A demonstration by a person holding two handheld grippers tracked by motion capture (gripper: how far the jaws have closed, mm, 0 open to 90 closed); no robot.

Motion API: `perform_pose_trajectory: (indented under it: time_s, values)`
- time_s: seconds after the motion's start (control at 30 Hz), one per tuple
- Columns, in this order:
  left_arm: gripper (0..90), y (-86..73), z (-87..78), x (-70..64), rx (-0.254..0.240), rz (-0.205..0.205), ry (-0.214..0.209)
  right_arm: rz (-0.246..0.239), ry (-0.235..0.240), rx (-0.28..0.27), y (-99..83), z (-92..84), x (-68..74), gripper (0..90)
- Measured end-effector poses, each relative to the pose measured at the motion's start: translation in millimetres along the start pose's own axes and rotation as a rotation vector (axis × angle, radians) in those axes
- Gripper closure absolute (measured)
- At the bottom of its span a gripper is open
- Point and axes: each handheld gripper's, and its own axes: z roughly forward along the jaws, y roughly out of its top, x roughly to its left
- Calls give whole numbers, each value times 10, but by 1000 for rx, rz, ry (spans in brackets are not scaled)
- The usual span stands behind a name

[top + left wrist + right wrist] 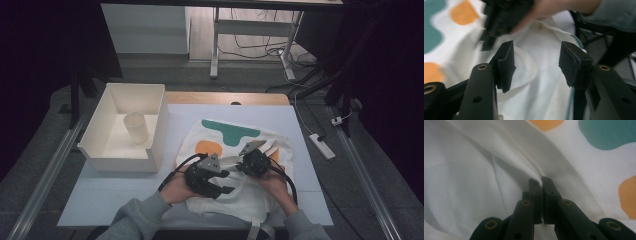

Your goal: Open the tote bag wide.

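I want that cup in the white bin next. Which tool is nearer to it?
Left. The left tool is over the bag's near-left part, on the bin side; the right tool is farther right, away from the cup.

Cup [136,126] in box [159,131], left of bag [227,150] on table [115,192]

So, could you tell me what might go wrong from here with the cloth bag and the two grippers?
The right gripper is shut on just a thin fold of the white bag; a pull could slip it free. The left gripper is open over the fabric with the right hand close ahead, so the two could bump. Lifting the bag might also drag it toward the white box beside it.
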Motion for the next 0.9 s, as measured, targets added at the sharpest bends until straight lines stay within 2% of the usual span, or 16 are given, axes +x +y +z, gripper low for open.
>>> perform_pose_trajectory:
  time_s: [0.4, 0.63, 0.73, 0.9]
  values:
    - [412, -37, 307, -286, 145, 95, -103, 16, 5, -15, -19, -1, -11, 873]
    - [381, -75, 474, -389, 221, 141, -91, 16, 7, -20, -25, -3, -14, 872]
    - [381, -93, 523, -396, 239, 146, -98, 17, 10, -22, -27, -2, -19, 872]
    - [380, -126, 587, -385, 273, 148, -81, 22, 14, -23, -29, -5, -22, 872]
